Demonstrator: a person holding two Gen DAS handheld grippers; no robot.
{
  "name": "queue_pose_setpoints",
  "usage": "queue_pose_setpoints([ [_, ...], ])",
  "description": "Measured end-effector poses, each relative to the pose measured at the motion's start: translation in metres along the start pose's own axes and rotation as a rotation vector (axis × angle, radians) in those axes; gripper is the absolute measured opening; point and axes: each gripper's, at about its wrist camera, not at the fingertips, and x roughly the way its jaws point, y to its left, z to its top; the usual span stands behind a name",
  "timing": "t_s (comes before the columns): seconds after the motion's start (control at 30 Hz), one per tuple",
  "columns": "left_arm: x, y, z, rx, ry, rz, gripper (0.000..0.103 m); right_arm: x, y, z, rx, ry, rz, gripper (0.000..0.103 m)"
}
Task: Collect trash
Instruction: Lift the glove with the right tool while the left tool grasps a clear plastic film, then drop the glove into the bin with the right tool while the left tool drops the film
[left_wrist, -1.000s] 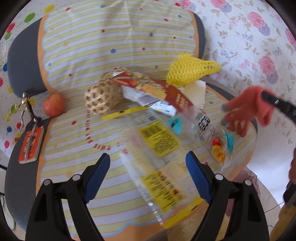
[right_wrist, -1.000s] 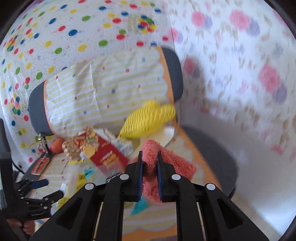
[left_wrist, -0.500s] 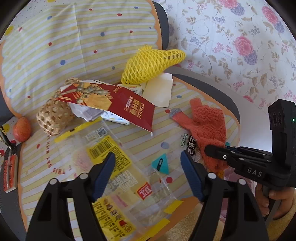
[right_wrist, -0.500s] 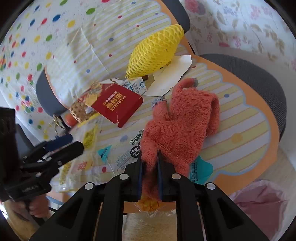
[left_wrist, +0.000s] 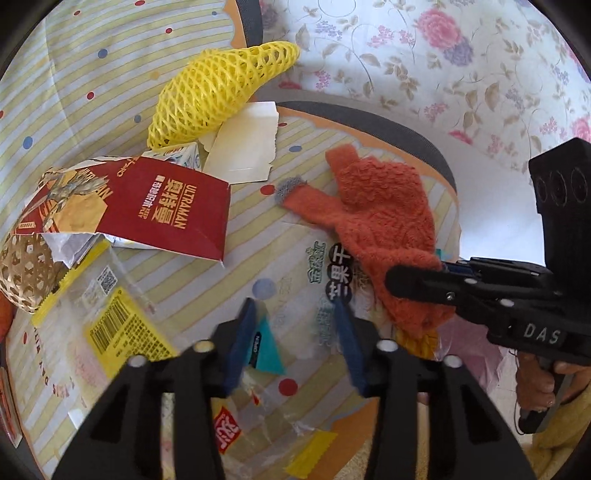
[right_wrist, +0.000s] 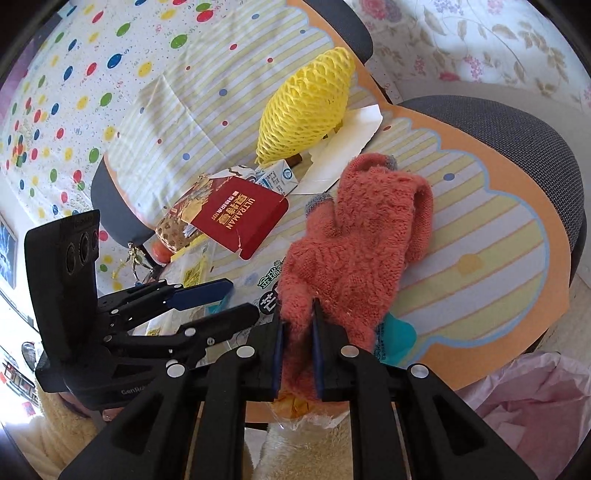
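An orange knitted glove (right_wrist: 354, 243) lies on the striped chair seat (right_wrist: 480, 229), and my right gripper (right_wrist: 297, 332) is shut on its cuff. The left wrist view shows the same glove (left_wrist: 384, 214) with the right gripper (left_wrist: 413, 280) at its near end. My left gripper (left_wrist: 295, 332) hovers low over a clear snack wrapper (left_wrist: 295, 295) with a teal triangle label. Its jaws are closing with the wrapper between them, and a gap still shows. A red Ultraman box (left_wrist: 147, 210), a yellow foam net (left_wrist: 218, 92) and a white card scrap (left_wrist: 243, 147) lie further back.
A woven ball (left_wrist: 26, 273) sits at the left beside a clear bag with yellow labels (left_wrist: 118, 325). A small milk carton (right_wrist: 277, 177) leans by the red box. A pink plastic bag (right_wrist: 524, 398) lies below the seat's front edge. A hand (left_wrist: 535, 384) holds the right gripper.
My left gripper has moved right across the seat onto the clear wrapper and its jaws have narrowed. The right gripper has come down and laid the glove on the seat.
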Motion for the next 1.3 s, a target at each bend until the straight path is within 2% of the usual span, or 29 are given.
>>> queue_pose_setpoints([
  [0.07,-0.001,-0.001,0.000,-0.010,-0.004,-0.033,0.013,-0.002,0.006,0.003,-0.029,-0.005,-0.046,0.013],
  [0.1,-0.004,-0.001,0.000,-0.023,-0.016,-0.047,0.010,-0.005,0.009,0.005,-0.043,-0.010,-0.071,0.014],
  [0.23,-0.027,-0.012,-0.003,-0.037,-0.099,-0.033,0.007,-0.045,0.029,0.014,-0.163,-0.107,-0.253,0.014],
  [0.33,-0.055,-0.024,-0.007,-0.031,-0.187,-0.028,0.006,-0.087,0.041,0.017,-0.214,-0.169,-0.349,0.014],
  [0.43,-0.077,-0.038,-0.010,-0.041,-0.245,-0.030,0.006,-0.132,0.046,0.012,-0.200,-0.207,-0.418,0.014],
  [0.63,-0.102,-0.079,-0.013,-0.007,-0.343,-0.018,0.006,-0.186,0.031,-0.023,-0.093,-0.182,-0.535,0.015],
  [0.8,-0.099,-0.102,-0.022,0.049,-0.308,-0.071,0.006,-0.185,-0.009,-0.057,0.027,-0.115,-0.573,0.019],
  [0.93,-0.094,-0.110,-0.028,0.054,-0.281,-0.085,0.006,-0.178,-0.029,-0.067,0.088,-0.096,-0.607,0.032],
  [1.0,-0.091,-0.110,-0.029,0.041,-0.271,-0.105,0.006,-0.182,-0.029,-0.067,0.080,-0.112,-0.603,0.038],
  [1.13,-0.083,-0.115,-0.030,0.032,-0.254,-0.152,0.006,-0.199,-0.018,-0.062,0.036,-0.193,-0.606,0.038],
  [1.3,-0.064,-0.140,-0.033,0.102,-0.217,-0.196,0.006,-0.212,-0.017,-0.055,0.026,-0.266,-0.599,0.039],
])
